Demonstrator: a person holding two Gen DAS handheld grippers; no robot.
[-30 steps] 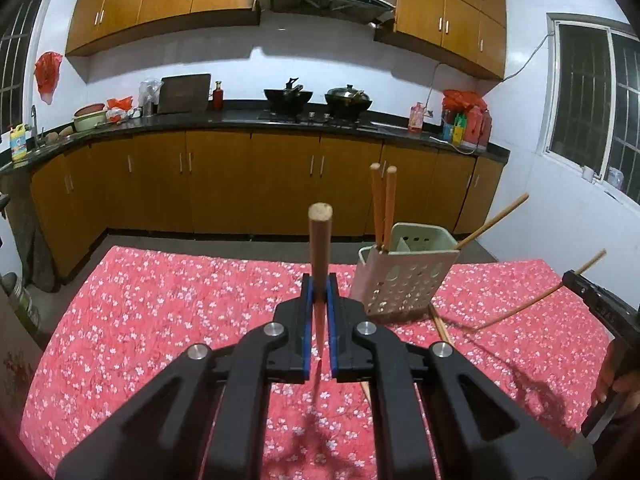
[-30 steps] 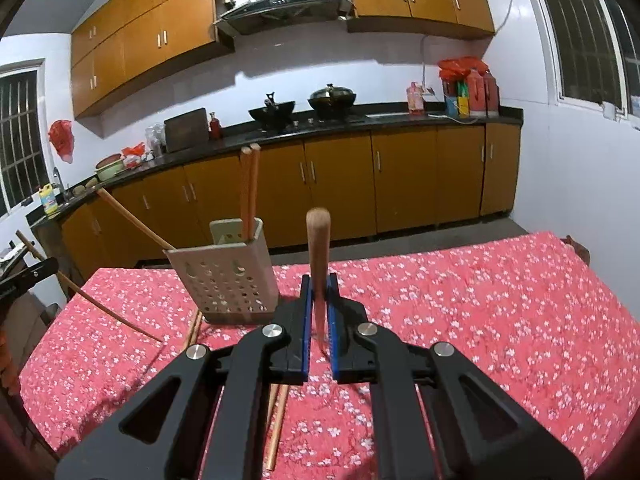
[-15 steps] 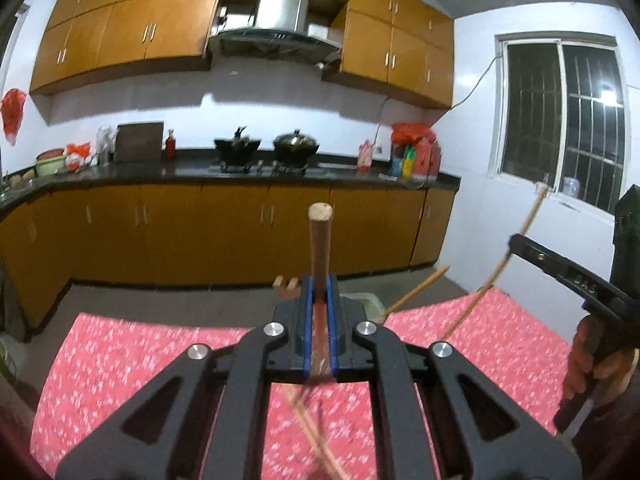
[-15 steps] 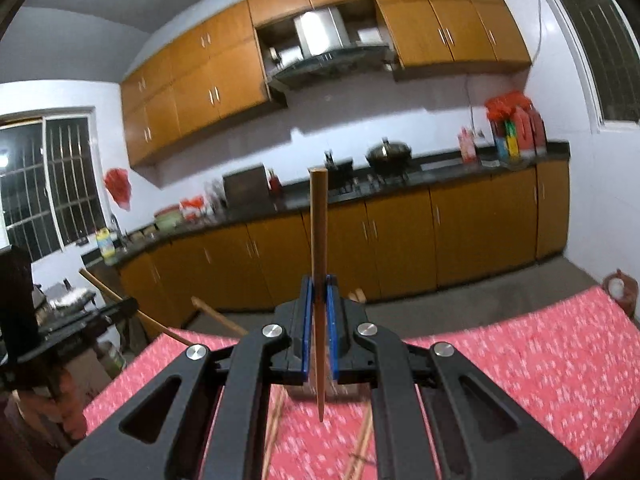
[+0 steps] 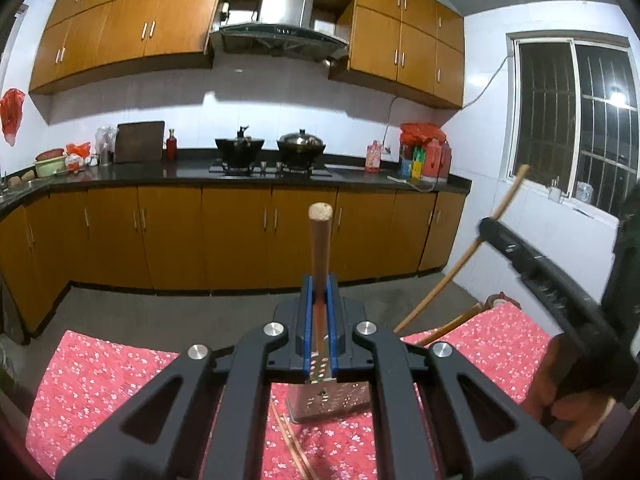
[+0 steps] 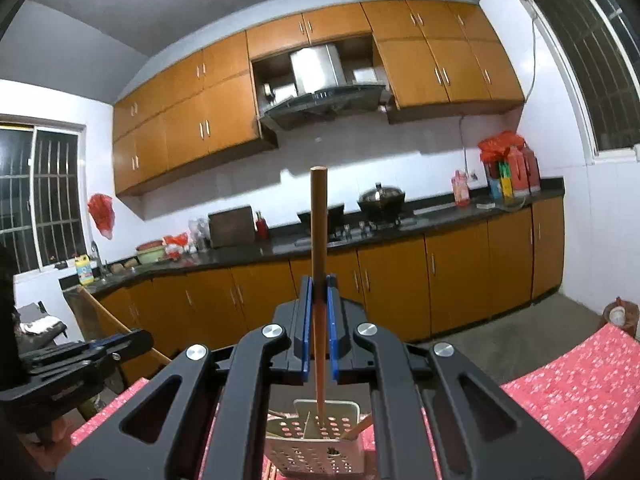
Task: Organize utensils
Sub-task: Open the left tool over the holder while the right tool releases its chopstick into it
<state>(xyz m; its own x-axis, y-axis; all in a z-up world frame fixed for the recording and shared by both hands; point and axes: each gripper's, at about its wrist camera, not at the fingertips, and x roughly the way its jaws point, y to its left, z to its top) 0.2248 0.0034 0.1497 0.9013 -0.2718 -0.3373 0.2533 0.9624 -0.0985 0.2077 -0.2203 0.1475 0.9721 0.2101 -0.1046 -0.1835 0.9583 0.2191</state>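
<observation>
Floral tablecloth (image 5: 100,376), perforated holder (image 6: 316,446) below, each tool (image 5: 319,320) (image 6: 319,320) pinching one upright chopstick (image 5: 319,256) (image 6: 319,264).

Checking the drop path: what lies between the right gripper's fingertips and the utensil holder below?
Only the chopstick that the right gripper holds; its tip reaches down into the utensil holder, seen in the right wrist view.

I'm seeing cool, dim indoor light, hard shadows under the cabinets (image 5: 132,36), a bright lamp in the window (image 5: 618,98), heavy fisheye bending, dark corners, focus sharp.
</observation>
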